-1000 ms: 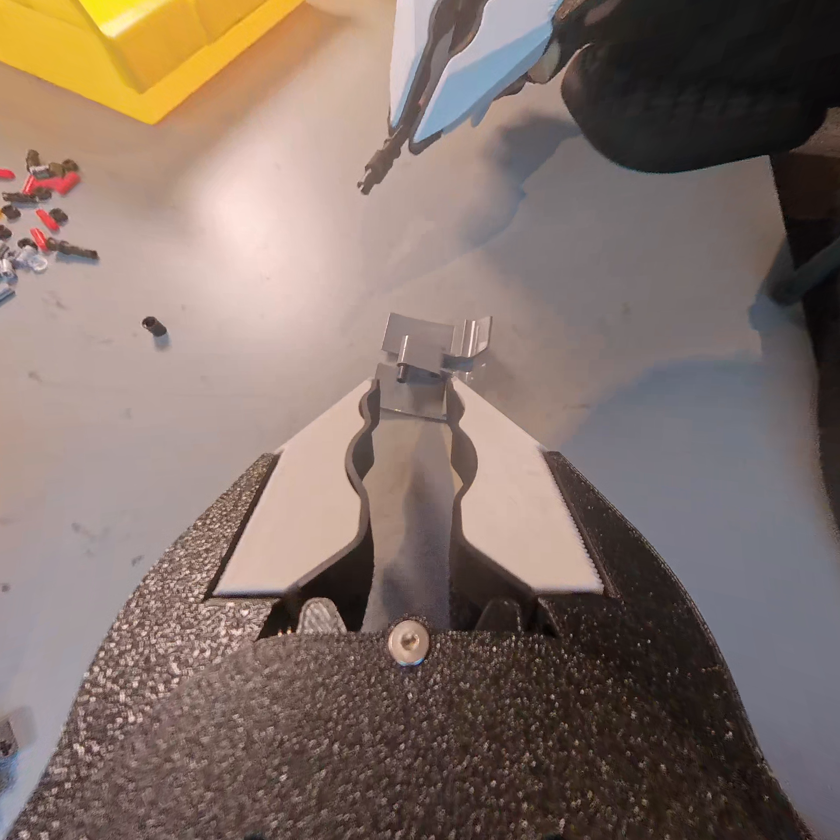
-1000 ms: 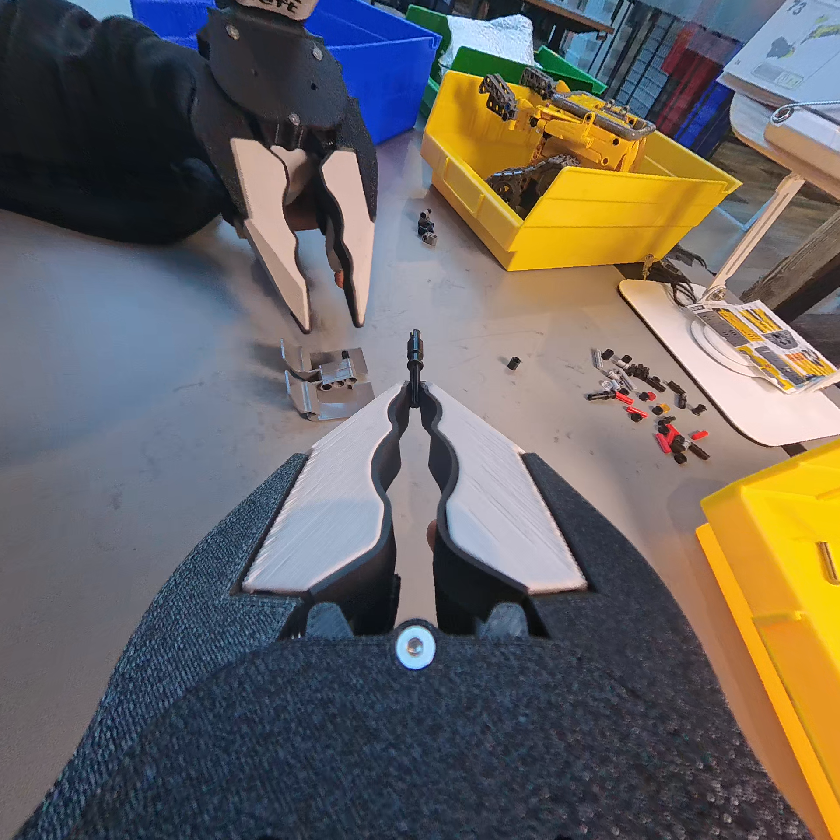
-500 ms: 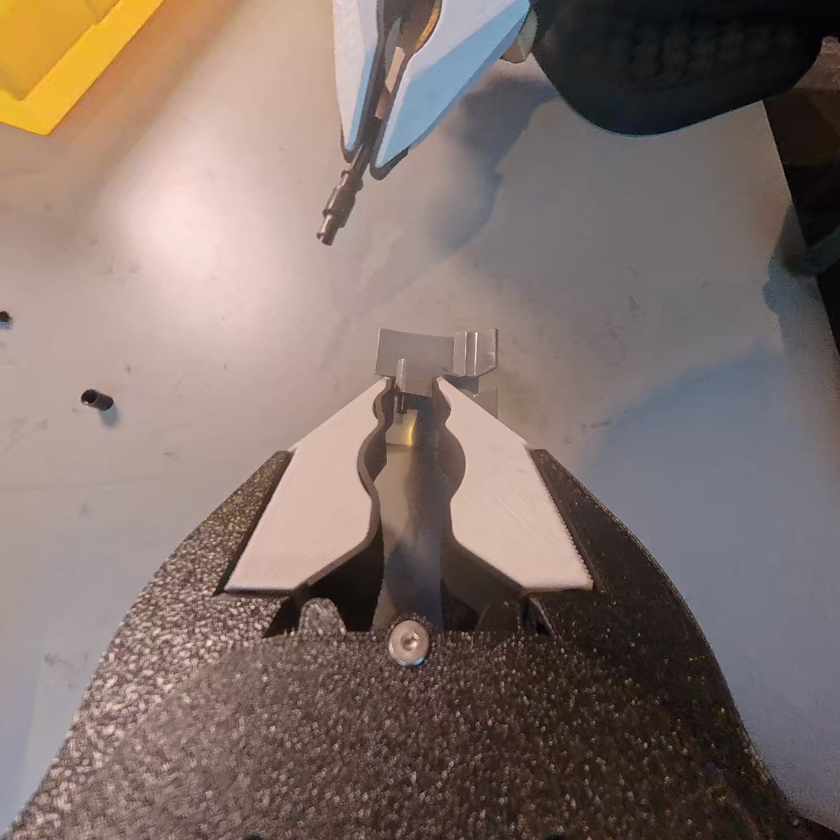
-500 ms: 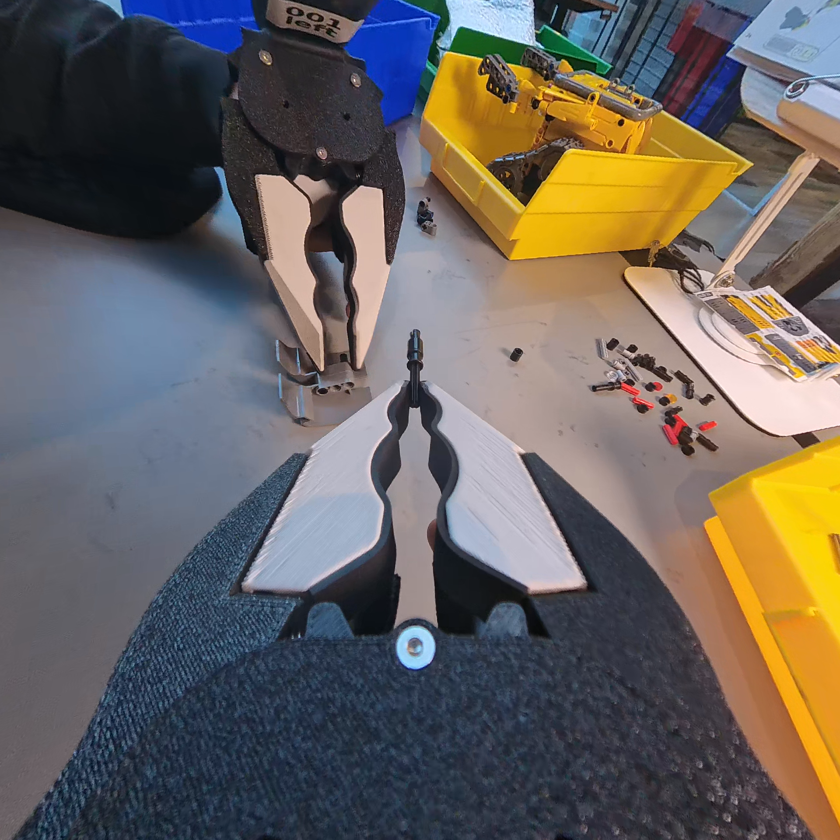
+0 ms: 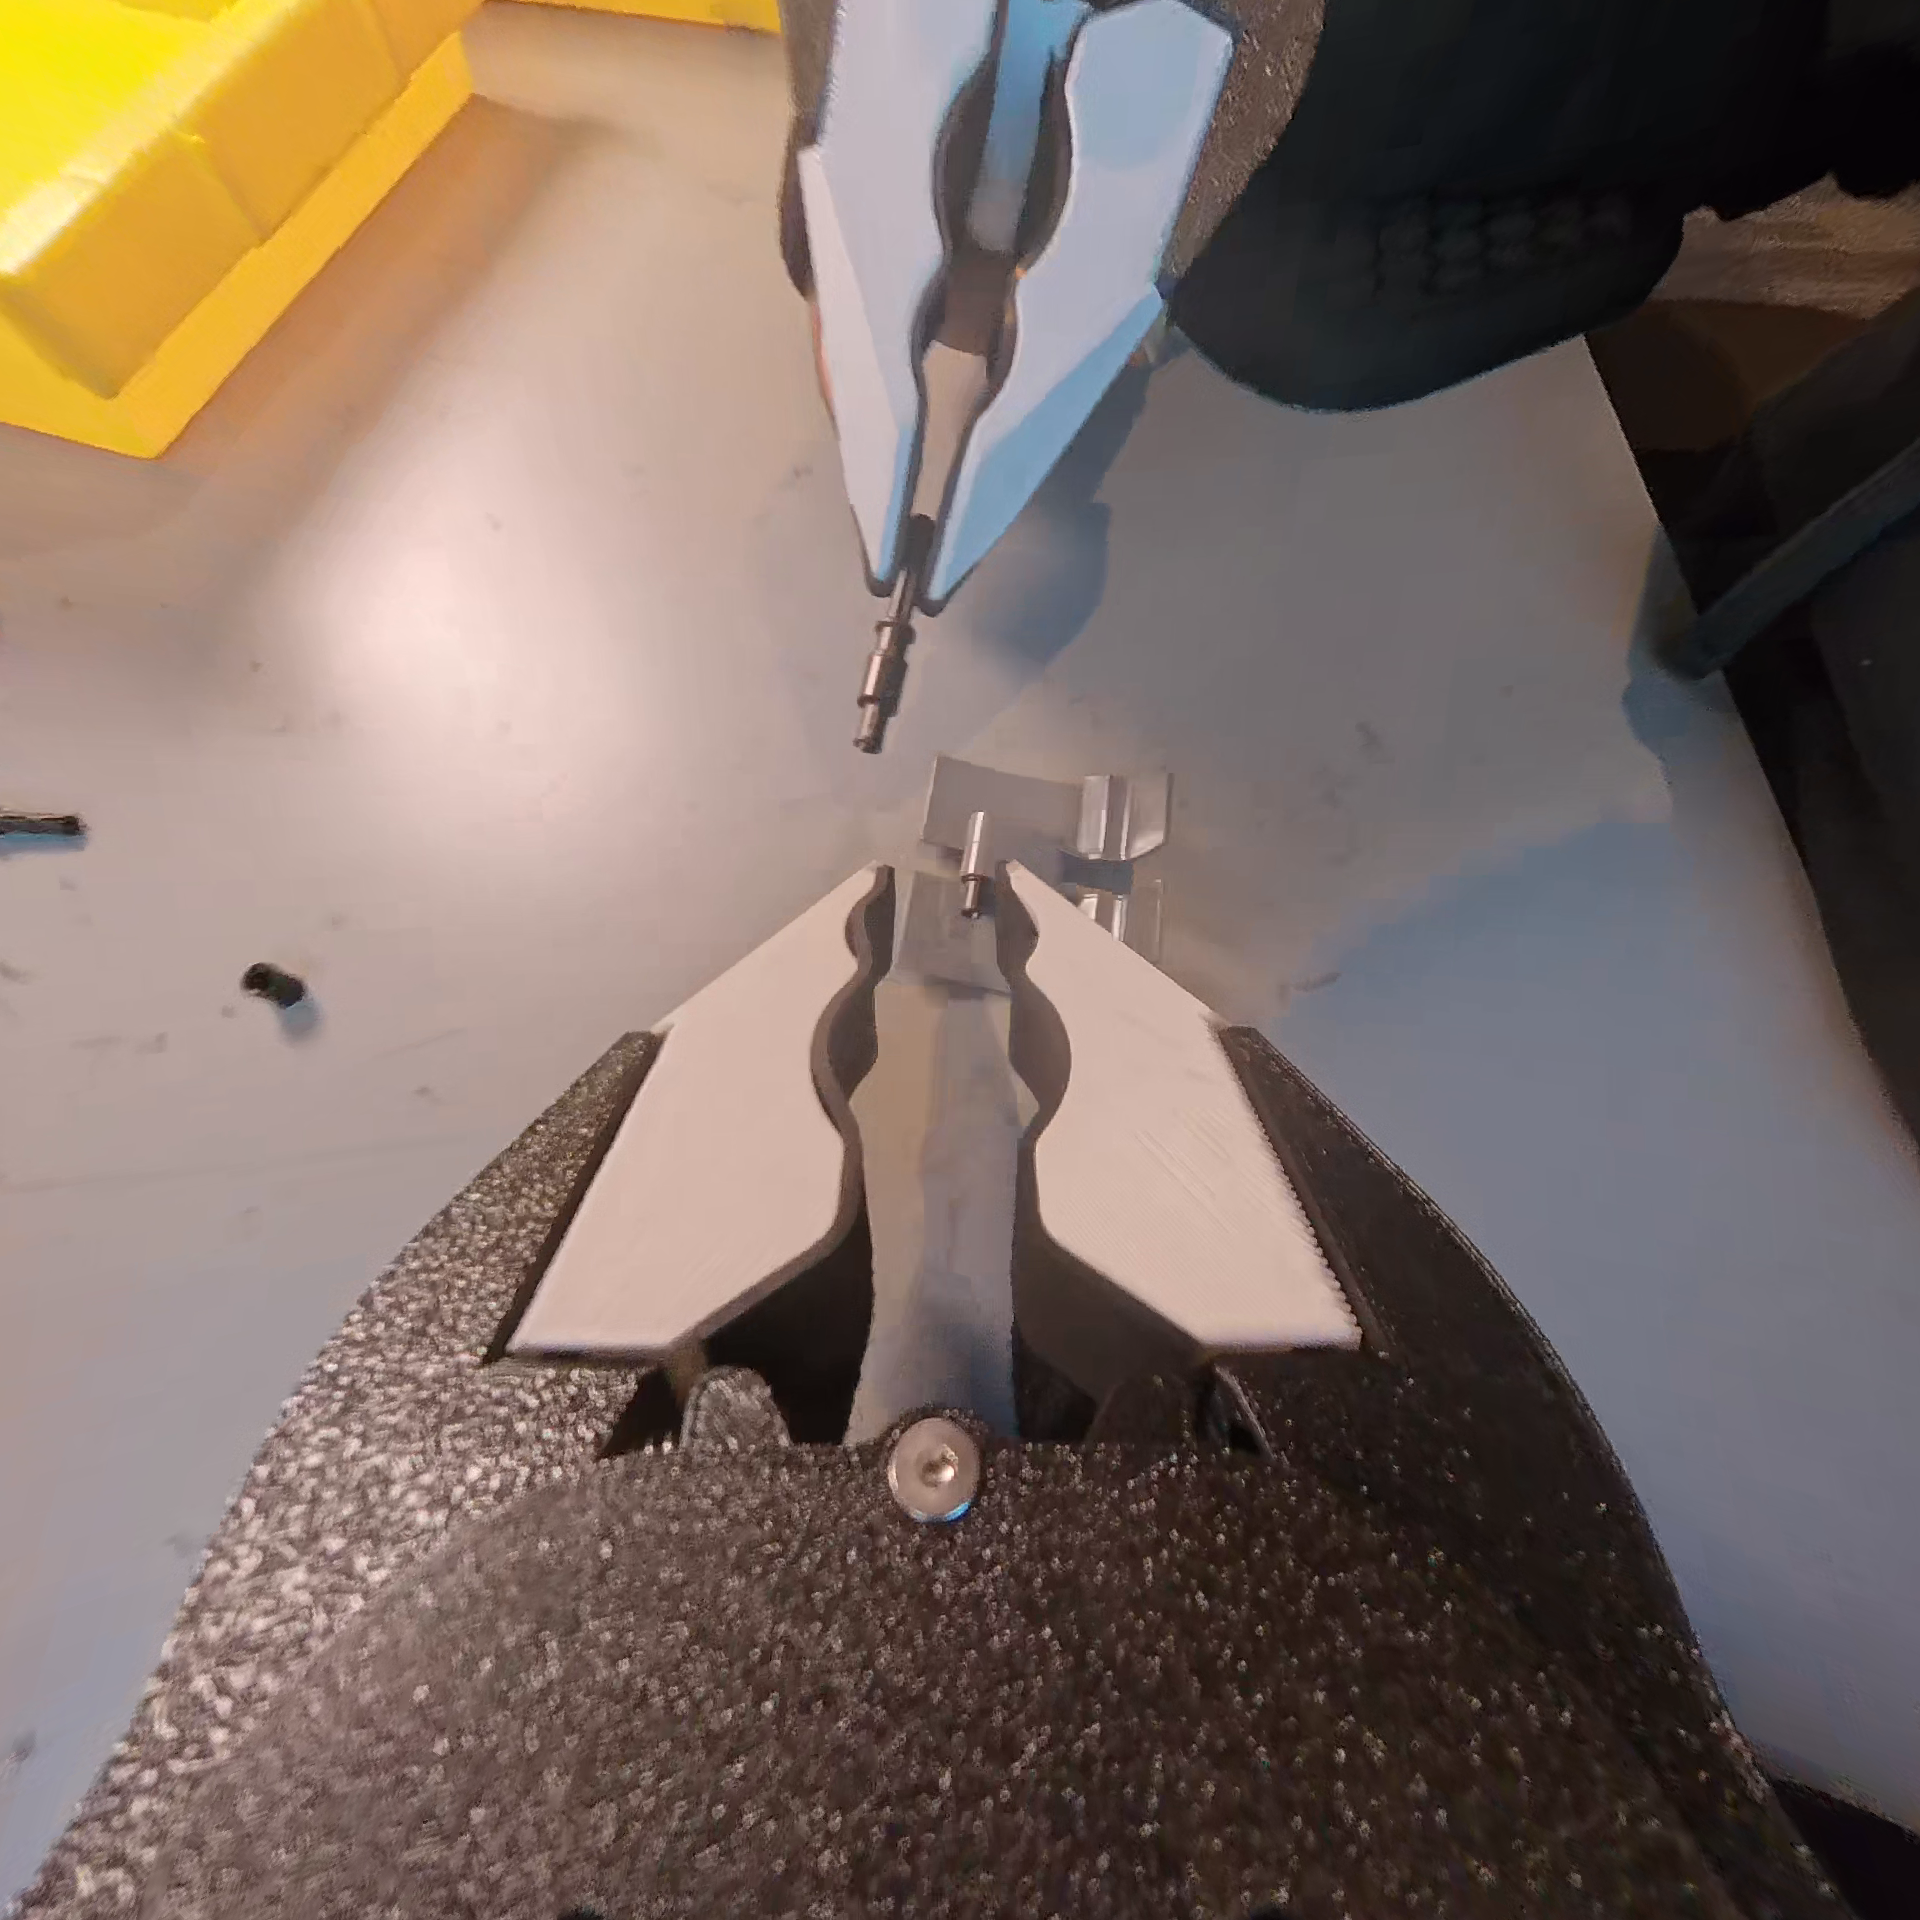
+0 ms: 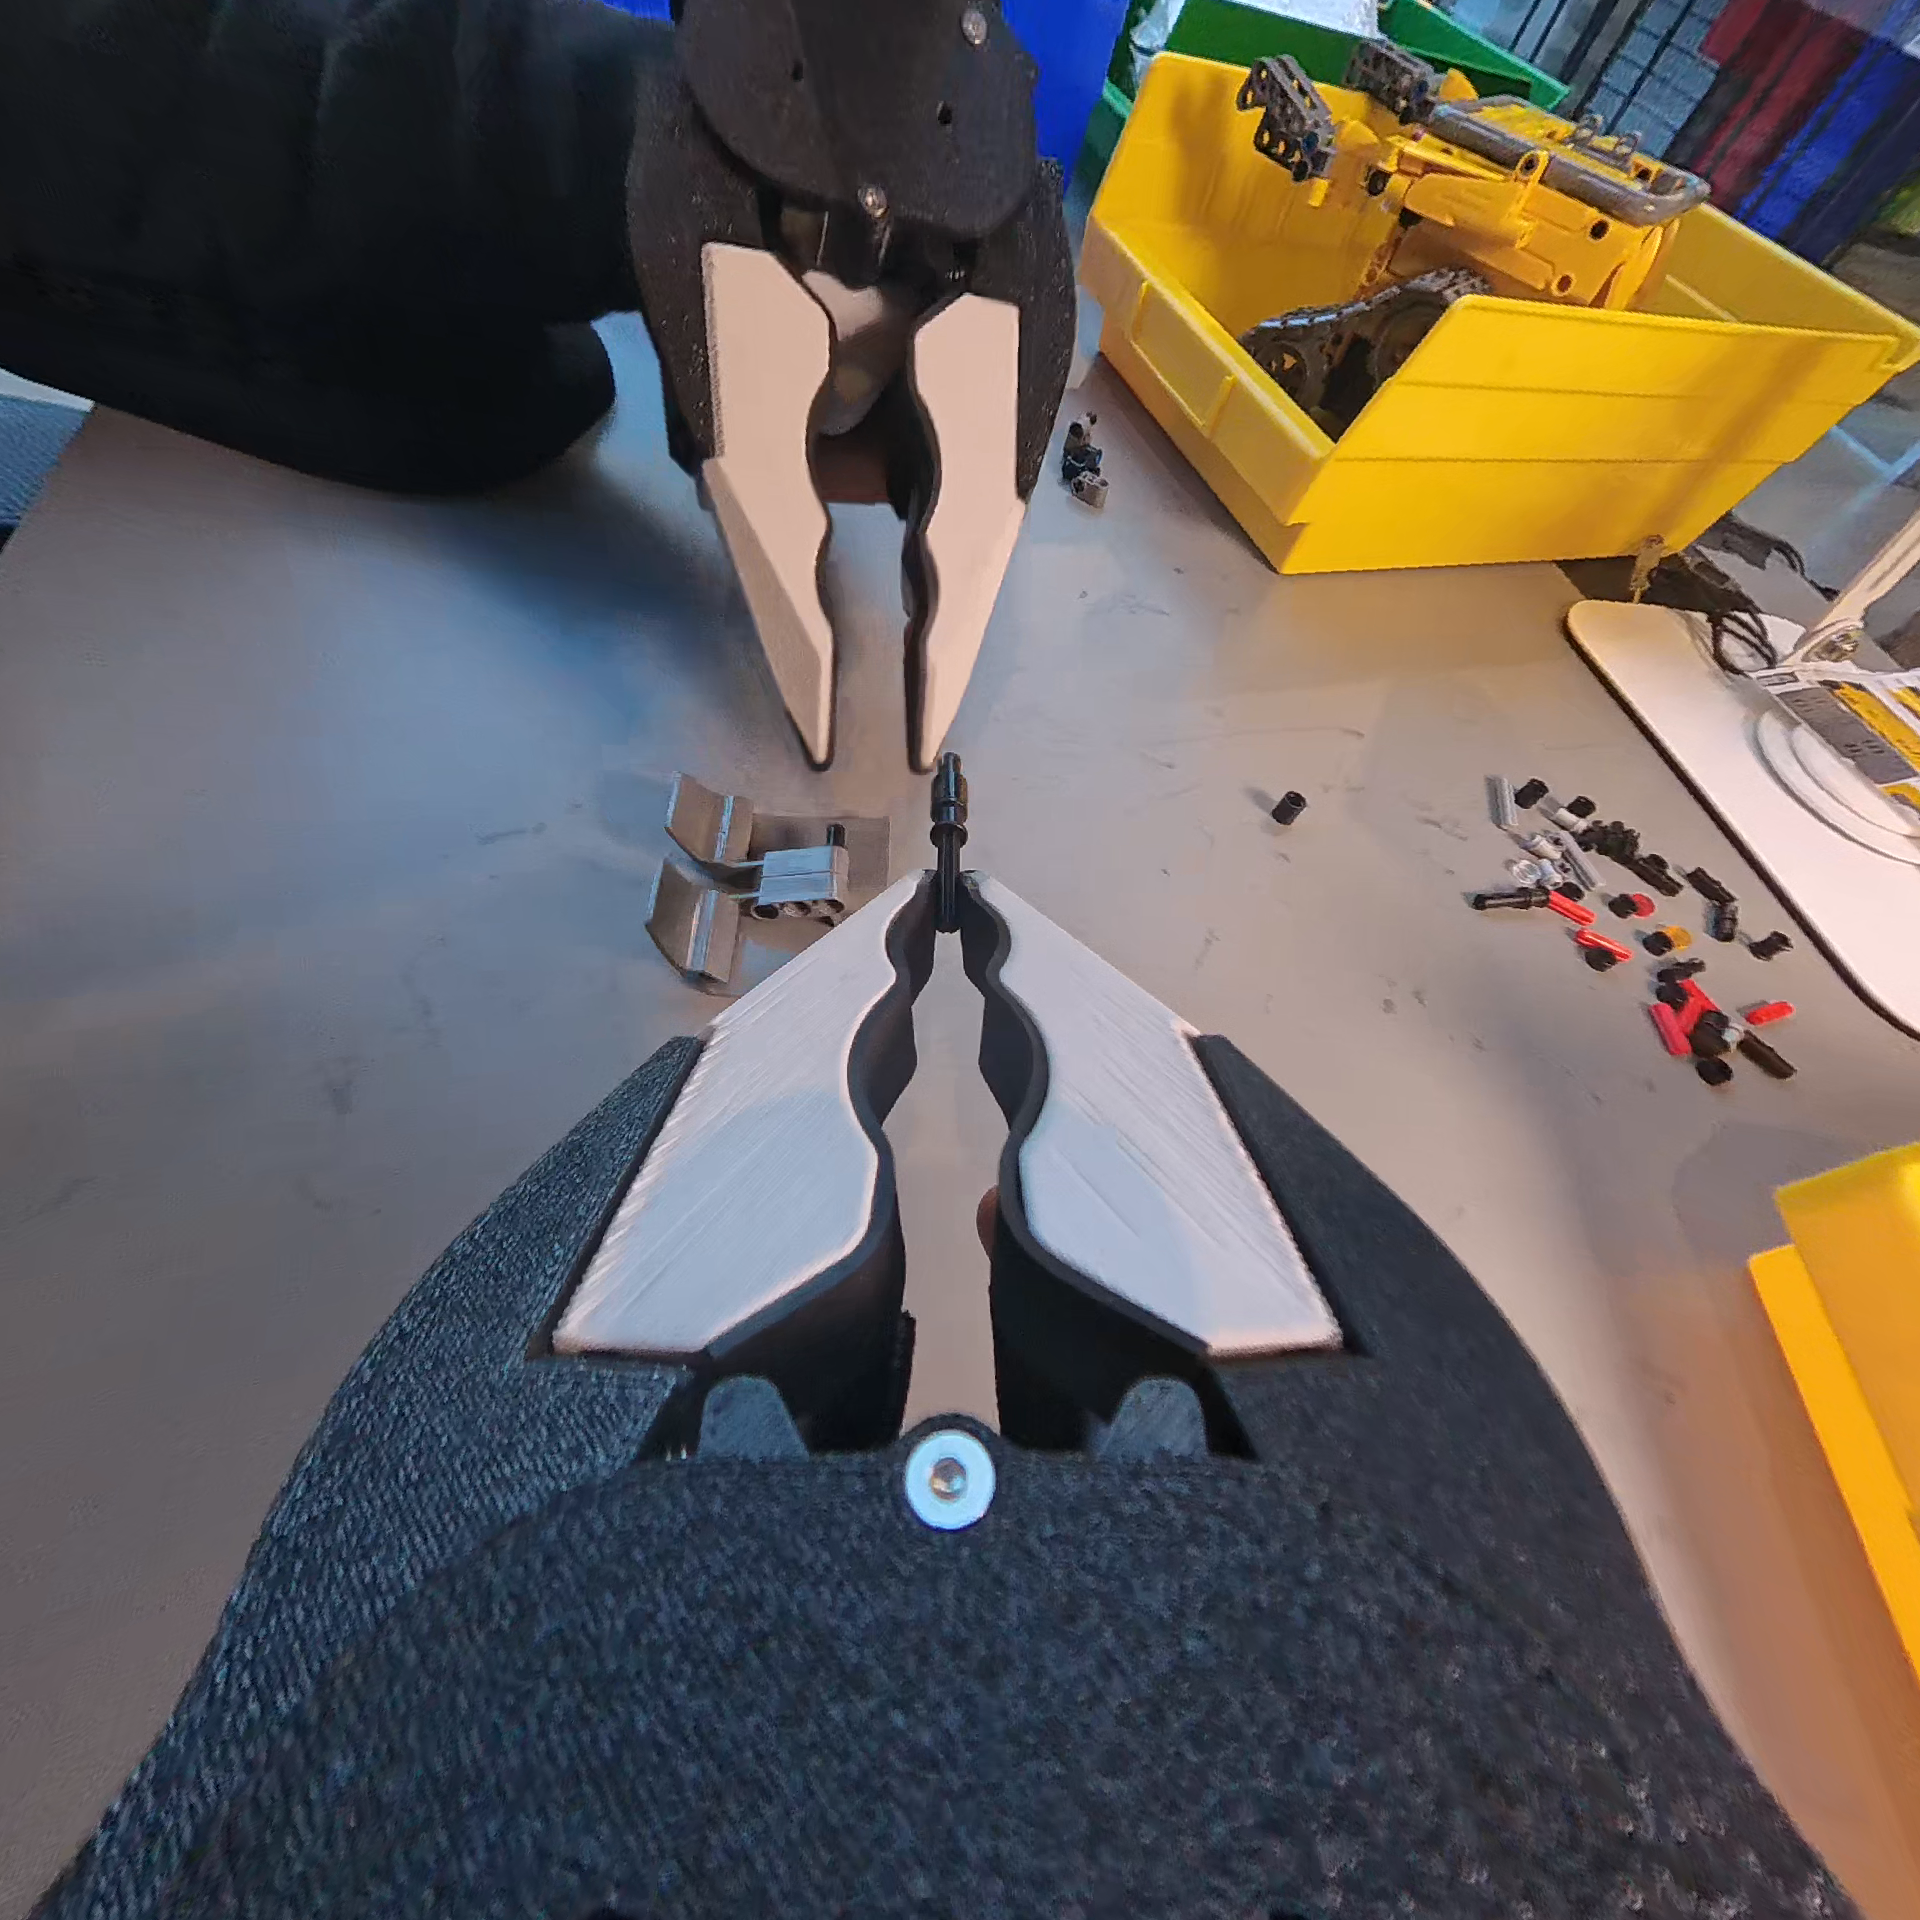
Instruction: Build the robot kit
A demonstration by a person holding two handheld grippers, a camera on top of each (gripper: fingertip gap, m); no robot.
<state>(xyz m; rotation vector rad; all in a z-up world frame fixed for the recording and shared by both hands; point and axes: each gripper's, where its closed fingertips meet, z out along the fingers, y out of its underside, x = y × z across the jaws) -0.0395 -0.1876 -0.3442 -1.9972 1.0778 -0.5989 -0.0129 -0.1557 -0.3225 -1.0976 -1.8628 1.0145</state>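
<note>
A slim black pin (image 6: 948, 831) is pinched by its tail in the closed jaws of the right gripper (image 6: 943, 883), its free end in the air just beside the grey bracket piece (image 6: 769, 883), which lies flat on the surface (image 6: 312, 831). The left gripper (image 5: 940, 878) hangs just over the same piece, jaws apart and gripping nothing. Only the right wrist view shows a scatter of small red and black parts (image 6: 1631, 914) well apart from the piece, and beyond it a yellow bin (image 6: 1455, 499) holding a yellow model; only the left wrist view shows a small peg standing up from the piece.
</note>
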